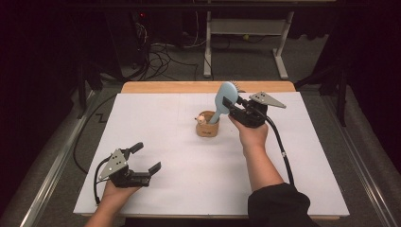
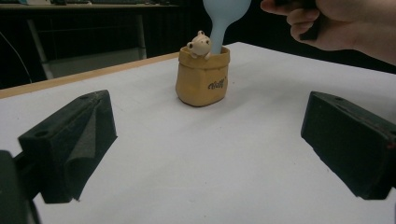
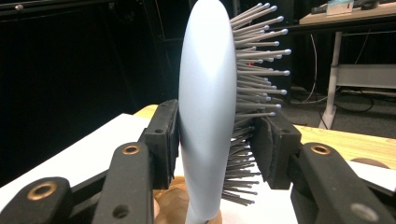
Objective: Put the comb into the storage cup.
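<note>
Right gripper (image 1: 230,105) clamped on hairbrush (image 1: 223,98), handle seemingly in holder (image 1: 207,125); left gripper (image 1: 146,157) agape

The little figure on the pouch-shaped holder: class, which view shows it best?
The left gripper view: the figure sits clearly on the holder's rim. The high view shows it tiny.

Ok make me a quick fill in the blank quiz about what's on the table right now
1. The right gripper is shut on the head of the blue ____.
2. The brush's handle stands in a tan ____ with a small animal figure at its rim.
3. The left gripper rests near the table's front edge with its jaws ____.

Missing words: hairbrush; pouch; open
</note>
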The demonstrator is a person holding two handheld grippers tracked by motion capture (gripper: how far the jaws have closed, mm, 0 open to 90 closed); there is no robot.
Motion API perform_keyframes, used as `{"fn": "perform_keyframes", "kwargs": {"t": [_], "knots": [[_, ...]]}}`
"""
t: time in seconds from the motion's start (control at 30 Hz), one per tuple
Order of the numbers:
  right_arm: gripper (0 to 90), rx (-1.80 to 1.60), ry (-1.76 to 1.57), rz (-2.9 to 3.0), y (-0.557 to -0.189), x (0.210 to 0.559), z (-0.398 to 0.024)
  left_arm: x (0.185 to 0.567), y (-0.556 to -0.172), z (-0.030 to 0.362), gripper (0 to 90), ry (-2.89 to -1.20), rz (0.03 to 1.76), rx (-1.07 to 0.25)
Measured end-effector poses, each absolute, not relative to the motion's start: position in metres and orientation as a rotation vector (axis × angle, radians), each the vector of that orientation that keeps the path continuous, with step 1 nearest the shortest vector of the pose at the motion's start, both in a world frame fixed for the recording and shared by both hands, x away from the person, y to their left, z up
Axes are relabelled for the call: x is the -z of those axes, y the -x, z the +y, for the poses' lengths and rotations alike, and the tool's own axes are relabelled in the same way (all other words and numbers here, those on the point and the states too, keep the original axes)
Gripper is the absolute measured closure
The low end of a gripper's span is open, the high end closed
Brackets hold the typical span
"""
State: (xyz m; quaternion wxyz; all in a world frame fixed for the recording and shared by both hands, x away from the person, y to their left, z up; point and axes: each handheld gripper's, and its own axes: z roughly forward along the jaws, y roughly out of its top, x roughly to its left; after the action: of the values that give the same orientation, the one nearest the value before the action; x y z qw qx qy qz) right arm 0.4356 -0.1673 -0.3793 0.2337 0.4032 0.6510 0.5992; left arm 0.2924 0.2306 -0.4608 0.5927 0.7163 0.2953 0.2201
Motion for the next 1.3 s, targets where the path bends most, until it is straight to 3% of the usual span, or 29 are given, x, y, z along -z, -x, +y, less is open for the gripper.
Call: {"fn": "perform_keyframes", "kwargs": {"t": [0.33, 1.3], "knots": [[50.9, -1.644, -1.102, 1.781, -0.437, 0.379, -0.166, 0.461, -0.292, 0.23, 4.3, -1.666, 0.68, -0.511], [46.5, -1.655, -1.15, 1.748, -0.454, 0.375, -0.16, 0.46, -0.292, 0.231, 4.4, -1.668, 0.674, -0.505]]}}
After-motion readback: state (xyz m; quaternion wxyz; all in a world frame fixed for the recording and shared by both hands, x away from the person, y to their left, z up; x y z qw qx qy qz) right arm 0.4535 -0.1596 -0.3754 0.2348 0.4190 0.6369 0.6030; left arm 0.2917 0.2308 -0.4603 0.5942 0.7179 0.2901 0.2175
